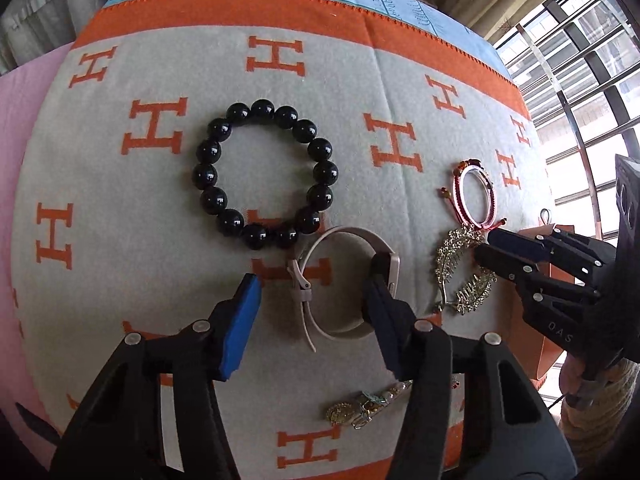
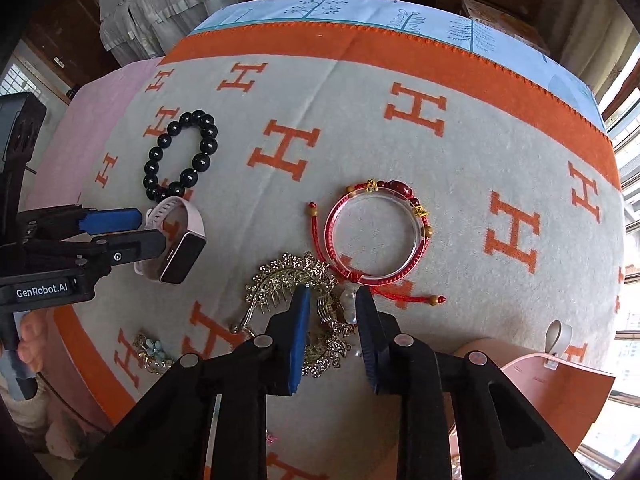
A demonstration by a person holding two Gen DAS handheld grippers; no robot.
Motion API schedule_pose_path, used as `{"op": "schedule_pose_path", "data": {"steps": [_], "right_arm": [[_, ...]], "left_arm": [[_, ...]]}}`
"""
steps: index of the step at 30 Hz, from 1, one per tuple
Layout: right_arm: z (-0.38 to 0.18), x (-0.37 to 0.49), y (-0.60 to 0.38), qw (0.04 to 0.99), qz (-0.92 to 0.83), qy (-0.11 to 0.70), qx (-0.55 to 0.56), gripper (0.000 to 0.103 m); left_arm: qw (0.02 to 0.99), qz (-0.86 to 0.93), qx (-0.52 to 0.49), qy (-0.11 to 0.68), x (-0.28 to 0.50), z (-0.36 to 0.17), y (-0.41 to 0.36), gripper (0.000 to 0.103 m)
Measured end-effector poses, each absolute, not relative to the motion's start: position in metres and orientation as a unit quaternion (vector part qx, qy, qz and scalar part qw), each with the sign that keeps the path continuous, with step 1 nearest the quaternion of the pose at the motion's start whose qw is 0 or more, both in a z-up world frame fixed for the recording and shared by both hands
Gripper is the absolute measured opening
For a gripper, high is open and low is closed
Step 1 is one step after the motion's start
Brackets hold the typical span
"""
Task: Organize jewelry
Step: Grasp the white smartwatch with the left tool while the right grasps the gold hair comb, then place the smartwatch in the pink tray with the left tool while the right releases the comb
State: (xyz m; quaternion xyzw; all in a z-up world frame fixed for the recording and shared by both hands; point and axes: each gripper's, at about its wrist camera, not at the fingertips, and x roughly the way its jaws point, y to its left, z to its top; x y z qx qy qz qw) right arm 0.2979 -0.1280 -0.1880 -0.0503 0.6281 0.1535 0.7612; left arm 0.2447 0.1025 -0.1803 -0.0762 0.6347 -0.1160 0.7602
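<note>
Both picks are under way on the blanket-covered desk [image 1: 340, 80]. The left tool [image 1: 316, 292] is half spread around the pink smartwatch [image 1: 340, 280], pads not yet pressing. The right tool [image 2: 332, 312] is narrowed onto the gold hair comb [image 2: 288, 280] near the front edge; I cannot tell if it pinches. Next: squeeze, then lift.

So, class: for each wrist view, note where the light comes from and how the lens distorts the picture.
Left wrist view: daylight from the window at right is overexposed, and the blanket bulges barrel-like. Right wrist view: the window glares at the right edge, the orange border bows, and the corners are black.
</note>
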Motion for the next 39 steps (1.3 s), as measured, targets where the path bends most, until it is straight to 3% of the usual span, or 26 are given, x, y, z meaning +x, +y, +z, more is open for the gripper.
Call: {"op": "schedule_pose_path", "data": {"steps": [5,8,21,29,34,39], "right_arm": [[-0.194,0.297,-0.121,0.758,0.154,0.630,-0.069,0.014],[-0.193,0.294,-0.120,0.767,0.149,0.620,-0.075,0.011],[-0.091,0.243,-0.175,0.840,0.144,0.523,0.012,0.010],[-0.039,0.182,-0.269,0.877,0.079,0.468,0.081,0.010],[-0.032,0.145,-0.332,0.885,0.027,0.449,0.120,0.010],[-0.042,0.111,-0.385,0.880,-0.014,0.448,0.156,0.010]], "left_arm": [[0.756,-0.120,-0.067,0.640,0.246,-0.187,0.090,0.029],[0.764,-0.108,-0.053,0.635,0.245,-0.190,0.086,0.007],[0.808,-0.157,-0.069,0.564,0.214,-0.104,0.055,0.007],[0.814,-0.245,-0.029,0.526,0.176,-0.045,-0.026,0.007],[0.798,-0.285,-0.006,0.531,0.161,-0.045,-0.092,0.007],[0.769,-0.314,0.009,0.556,0.153,-0.078,-0.145,0.007]]}}
